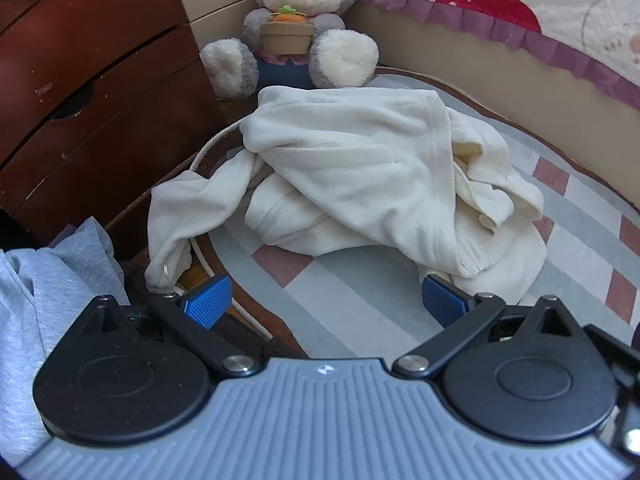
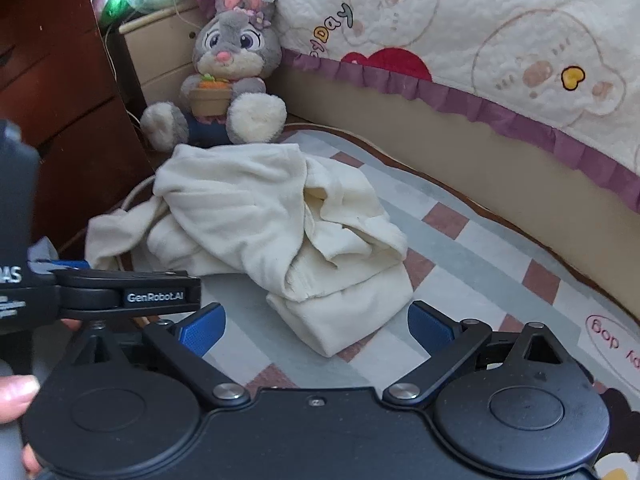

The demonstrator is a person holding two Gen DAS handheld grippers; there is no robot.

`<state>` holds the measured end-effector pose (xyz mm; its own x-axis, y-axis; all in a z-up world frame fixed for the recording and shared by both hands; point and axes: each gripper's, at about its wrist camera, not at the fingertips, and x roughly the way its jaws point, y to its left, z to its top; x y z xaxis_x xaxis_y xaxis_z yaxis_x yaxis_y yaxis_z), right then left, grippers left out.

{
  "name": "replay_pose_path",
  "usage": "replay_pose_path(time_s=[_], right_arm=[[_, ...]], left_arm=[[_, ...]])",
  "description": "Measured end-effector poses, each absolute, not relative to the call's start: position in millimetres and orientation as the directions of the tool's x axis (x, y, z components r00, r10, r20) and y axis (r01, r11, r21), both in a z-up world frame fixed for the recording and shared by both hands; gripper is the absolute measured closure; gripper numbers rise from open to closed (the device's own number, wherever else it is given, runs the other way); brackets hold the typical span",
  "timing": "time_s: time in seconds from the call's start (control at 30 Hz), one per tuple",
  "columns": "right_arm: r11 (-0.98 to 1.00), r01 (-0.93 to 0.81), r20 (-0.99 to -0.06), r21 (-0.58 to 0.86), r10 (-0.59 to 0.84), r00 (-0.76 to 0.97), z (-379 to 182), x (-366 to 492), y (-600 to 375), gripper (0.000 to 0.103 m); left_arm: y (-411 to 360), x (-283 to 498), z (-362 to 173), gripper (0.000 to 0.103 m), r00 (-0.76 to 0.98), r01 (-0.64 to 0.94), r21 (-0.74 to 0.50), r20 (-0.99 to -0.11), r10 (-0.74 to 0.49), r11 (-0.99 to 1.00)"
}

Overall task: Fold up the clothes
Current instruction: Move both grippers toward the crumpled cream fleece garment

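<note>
A crumpled cream fleece garment (image 1: 352,176) lies in a heap on a checked mat (image 1: 360,304); one sleeve trails off the mat's left edge. My left gripper (image 1: 326,300) hovers just in front of the heap, open, with bare mat between its blue pads (image 1: 208,300). In the right wrist view the same cream garment (image 2: 272,232) sits ahead on the mat (image 2: 480,248). My right gripper (image 2: 316,330) is open too, its jaws framing the heap's near corner without touching it. The left gripper's body (image 2: 120,292) shows at the left of that view.
A grey plush rabbit (image 1: 296,28) sits behind the heap. A dark wooden chest of drawers (image 1: 88,80) stands at the left, a bed with a quilted cover (image 2: 500,40) at the right. Grey cloth (image 1: 36,312) lies at the lower left. A white cord (image 1: 212,144) runs beside the mat.
</note>
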<state>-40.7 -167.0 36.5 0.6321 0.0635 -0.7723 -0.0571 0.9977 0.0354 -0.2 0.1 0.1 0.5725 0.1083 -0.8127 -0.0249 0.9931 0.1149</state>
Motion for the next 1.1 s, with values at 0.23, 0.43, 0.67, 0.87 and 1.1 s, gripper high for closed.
replay_pose_path(time_s=[0.23, 0.43, 0.67, 0.87, 1.1], right_arm=[[0.999, -0.026, -0.761, 0.044, 0.050, 0.647, 38, -36, -165, 0.003], [0.992, -0.036, -0.729, 0.122, 0.114, 0.675, 43, -49, -184, 0.003], [0.985, -0.038, -0.693, 0.170, 0.147, 0.706, 51, -53, -181, 0.003], [0.982, -0.039, -0.702, 0.186, 0.161, 0.694, 47, -53, -183, 0.004], [0.982, -0.045, -0.702, 0.185, 0.164, 0.693, 47, -55, -183, 0.004]], left_arm=[[2, -1, 1, 0.000, 0.583, -0.040, 0.068, -0.808, 0.079, 0.997], [11, -3, -3, 0.000, 0.587, -0.033, 0.029, -0.809, 0.043, 0.999], [12, -2, -8, 0.000, 0.581, -0.026, 0.003, -0.814, 0.017, 1.000], [17, -1, -11, 0.000, 0.575, -0.021, -0.027, -0.818, -0.010, 0.999], [17, 0, -15, 0.000, 0.570, -0.030, -0.015, -0.822, 0.004, 0.999]])
